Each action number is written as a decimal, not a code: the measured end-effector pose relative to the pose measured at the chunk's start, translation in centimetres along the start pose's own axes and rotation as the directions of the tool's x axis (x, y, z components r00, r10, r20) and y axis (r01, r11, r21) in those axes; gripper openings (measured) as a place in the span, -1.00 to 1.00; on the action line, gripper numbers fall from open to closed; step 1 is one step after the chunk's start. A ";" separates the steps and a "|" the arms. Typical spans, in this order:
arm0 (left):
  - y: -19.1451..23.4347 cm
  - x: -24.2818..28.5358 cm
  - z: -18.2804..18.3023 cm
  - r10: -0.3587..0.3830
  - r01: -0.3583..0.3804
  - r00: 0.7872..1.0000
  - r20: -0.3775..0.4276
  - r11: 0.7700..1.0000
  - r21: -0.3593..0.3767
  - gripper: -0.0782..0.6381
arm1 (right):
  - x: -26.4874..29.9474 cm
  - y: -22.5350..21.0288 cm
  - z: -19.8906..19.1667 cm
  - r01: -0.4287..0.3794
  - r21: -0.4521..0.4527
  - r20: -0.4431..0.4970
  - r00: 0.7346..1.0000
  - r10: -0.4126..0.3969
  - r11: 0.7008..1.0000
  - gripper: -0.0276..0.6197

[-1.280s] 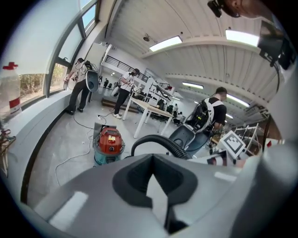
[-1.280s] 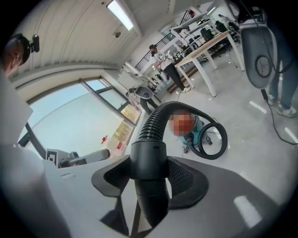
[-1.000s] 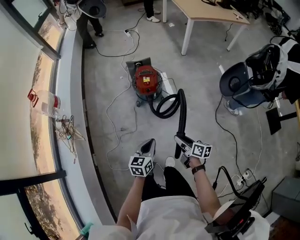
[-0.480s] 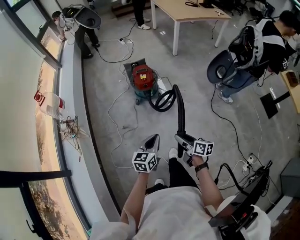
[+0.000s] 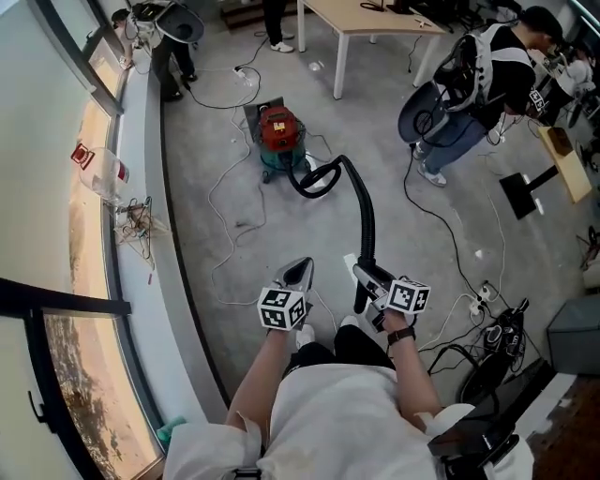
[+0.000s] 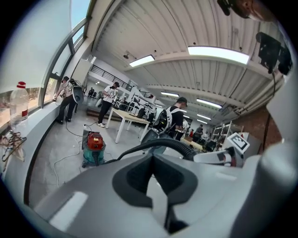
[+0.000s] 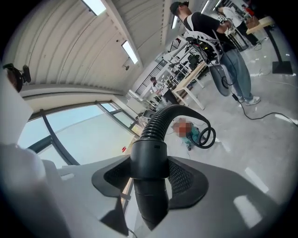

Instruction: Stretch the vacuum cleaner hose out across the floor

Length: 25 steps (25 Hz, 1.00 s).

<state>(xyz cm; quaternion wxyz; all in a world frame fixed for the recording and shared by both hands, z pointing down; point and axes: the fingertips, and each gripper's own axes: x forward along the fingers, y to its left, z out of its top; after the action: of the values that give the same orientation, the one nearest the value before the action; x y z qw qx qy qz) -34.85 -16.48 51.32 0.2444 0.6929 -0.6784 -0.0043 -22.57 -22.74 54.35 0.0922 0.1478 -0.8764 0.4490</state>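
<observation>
A red vacuum cleaner (image 5: 280, 133) on a teal base stands on the concrete floor. Its black ribbed hose (image 5: 364, 217) leaves one small loop beside the machine and runs straight toward me. My right gripper (image 5: 364, 284) is shut on the hose's smooth end cuff (image 7: 149, 158), with the hose (image 7: 160, 120) arching away from it to the vacuum (image 7: 188, 131). My left gripper (image 5: 299, 275) hangs beside it at the left, shut and empty. In the left gripper view its jaws (image 6: 156, 179) meet, with the hose (image 6: 173, 146) and the vacuum (image 6: 94, 144) beyond.
Loose cables (image 5: 232, 217) lie across the floor left of the hose. A window ledge (image 5: 142, 197) with a plastic bottle (image 5: 103, 169) runs along the left. A white table (image 5: 375, 23), a person at a chair (image 5: 469, 80) and a power strip (image 5: 482, 296) are at the right.
Both grippers and the view have drawn back from the vacuum cleaner. The hose loop beside the machine has shrunk and the hose lies longer and straighter. The right gripper's hold is unchanged.
</observation>
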 end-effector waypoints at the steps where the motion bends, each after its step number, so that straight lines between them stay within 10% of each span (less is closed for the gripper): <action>1: -1.1 -0.5 0.1 0.008 -0.008 1.000 0.010 1.000 0.000 -0.78 | -1.5 -0.1 -0.1 0.002 -0.003 0.004 1.000 -0.002 1.000 -0.19; 16: -24.9 -12.6 -9.3 0.178 -0.184 0.979 0.099 0.982 0.050 -0.77 | -24.8 -1.1 -13.6 -0.108 -0.053 -0.173 0.980 0.097 0.993 -0.19; 25: -32.1 -23.0 -16.9 0.178 -0.181 0.979 0.100 0.983 0.024 -0.78 | -33.4 2.4 -21.5 -0.109 -0.130 -0.200 0.976 0.081 0.985 -0.19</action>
<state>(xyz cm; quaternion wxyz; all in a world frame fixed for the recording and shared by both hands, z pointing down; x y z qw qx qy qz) -0.88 9.48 47.64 0.1991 0.6318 -0.7491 -0.0050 8.61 2.01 55.14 0.1657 0.0543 -0.8987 0.4023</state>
